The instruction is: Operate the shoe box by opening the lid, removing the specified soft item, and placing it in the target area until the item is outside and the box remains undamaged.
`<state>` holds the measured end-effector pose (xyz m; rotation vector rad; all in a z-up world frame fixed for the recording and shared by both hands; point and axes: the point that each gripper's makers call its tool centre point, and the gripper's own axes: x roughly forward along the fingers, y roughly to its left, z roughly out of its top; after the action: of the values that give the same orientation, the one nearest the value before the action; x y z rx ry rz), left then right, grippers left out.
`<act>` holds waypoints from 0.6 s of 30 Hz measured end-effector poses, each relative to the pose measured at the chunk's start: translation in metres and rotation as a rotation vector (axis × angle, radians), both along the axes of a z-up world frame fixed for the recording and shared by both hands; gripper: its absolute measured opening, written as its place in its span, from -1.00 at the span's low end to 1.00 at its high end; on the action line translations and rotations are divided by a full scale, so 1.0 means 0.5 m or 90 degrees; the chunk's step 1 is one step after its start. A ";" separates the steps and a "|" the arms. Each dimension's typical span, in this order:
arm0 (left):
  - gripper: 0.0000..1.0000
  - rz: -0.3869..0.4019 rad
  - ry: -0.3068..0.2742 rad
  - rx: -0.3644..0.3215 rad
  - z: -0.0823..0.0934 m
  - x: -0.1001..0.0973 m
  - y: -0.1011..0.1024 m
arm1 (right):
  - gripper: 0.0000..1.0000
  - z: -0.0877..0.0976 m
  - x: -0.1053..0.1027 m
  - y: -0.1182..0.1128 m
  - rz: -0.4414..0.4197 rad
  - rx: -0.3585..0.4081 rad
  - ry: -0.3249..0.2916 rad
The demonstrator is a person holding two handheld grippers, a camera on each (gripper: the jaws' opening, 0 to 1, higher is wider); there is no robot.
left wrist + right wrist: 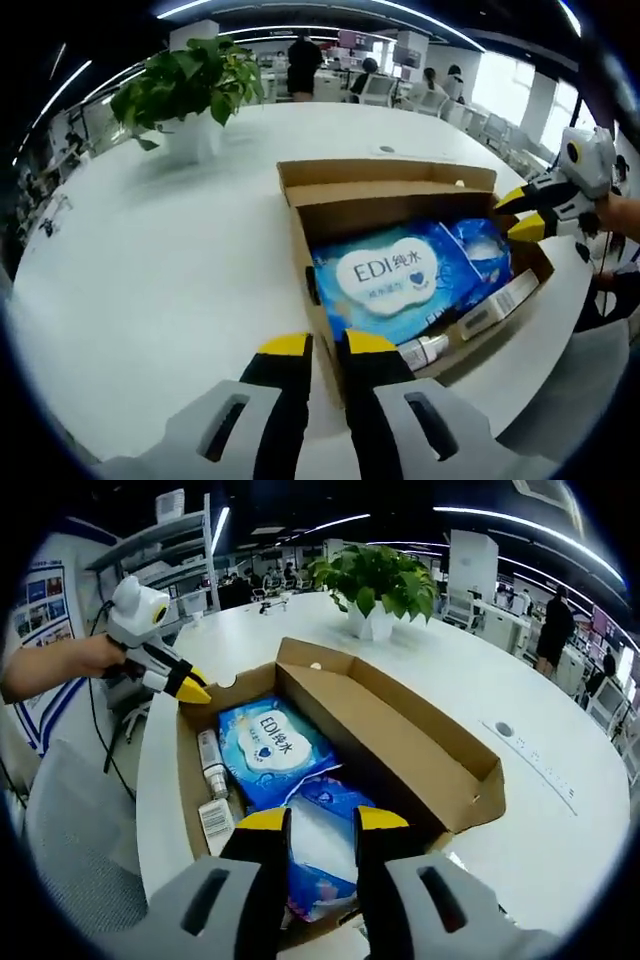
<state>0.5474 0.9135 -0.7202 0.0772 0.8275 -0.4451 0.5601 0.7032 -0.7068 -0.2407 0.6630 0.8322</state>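
left gripper view: left tool (328,344) low in frame, yellow-tipped jaws a narrow gap apart, holding nothing, poised at the near corner of the box (305,255). box sits open on the white counter (150,280), lid (385,172) folded back on the far side. inside lies a blue wipes pack (395,280) with a white label, flat, filling most of the floor. a second blue pack (485,250) lies just beside it toward the right end. a tube (425,350) and a small carton (500,300) lie along the near wall. right tool (524,212) comes in from the right, jaws parted at the box's right end, over the second pack; contact cannot be told. beyond the box, a potted plant (190,95) stands on the counter, well apart. people stand at desks in the far background.

right gripper view: right tool (322,820) at bottom, jaws slightly apart, tips above the second pack (320,865), gripping nothing. wipes pack (270,750) lies farther in, tube (210,765) and carton (216,825) along the left wall. left tool (195,686), held in a hand (105,655), has its tips at the box's (420,755) far left corner. plant (378,585) stands beyond on the counter (560,810).
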 end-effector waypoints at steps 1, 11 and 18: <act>-0.87 0.001 0.003 -0.004 -0.001 0.000 -0.002 | -0.55 -0.003 0.003 0.007 0.001 0.002 0.003; -0.88 0.014 -0.001 -0.013 -0.004 0.004 0.000 | -0.58 -0.034 0.021 0.057 0.011 0.015 0.038; -0.88 0.014 -0.007 -0.008 -0.005 0.005 0.001 | -0.58 -0.060 0.025 0.085 0.023 0.009 0.061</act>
<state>0.5500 0.9140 -0.7226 0.0591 0.8141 -0.4283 0.5726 0.7455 -0.7366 -0.2020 0.7442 0.8866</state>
